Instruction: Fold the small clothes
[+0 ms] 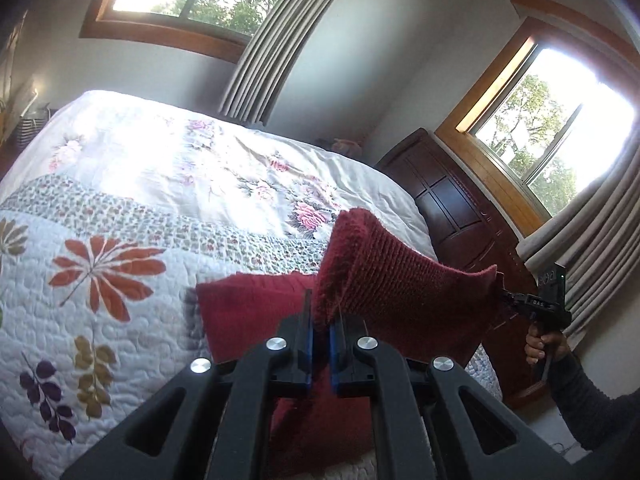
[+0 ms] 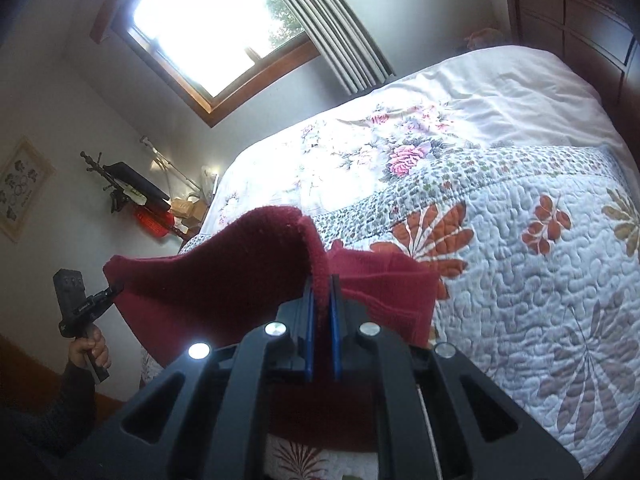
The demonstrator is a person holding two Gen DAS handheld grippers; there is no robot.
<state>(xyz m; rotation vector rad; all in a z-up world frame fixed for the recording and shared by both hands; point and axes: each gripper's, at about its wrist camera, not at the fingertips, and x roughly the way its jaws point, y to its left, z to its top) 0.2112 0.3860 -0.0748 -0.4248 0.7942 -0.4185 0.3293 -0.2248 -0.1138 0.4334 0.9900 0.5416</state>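
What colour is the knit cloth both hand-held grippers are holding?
Dark red knit cloth, clearest in the left wrist view.

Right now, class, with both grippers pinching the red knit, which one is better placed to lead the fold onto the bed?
Neither clearly: the left gripper and right gripper each clamp an edge of the red knit garment, lifted over the quilt. They likely move together.
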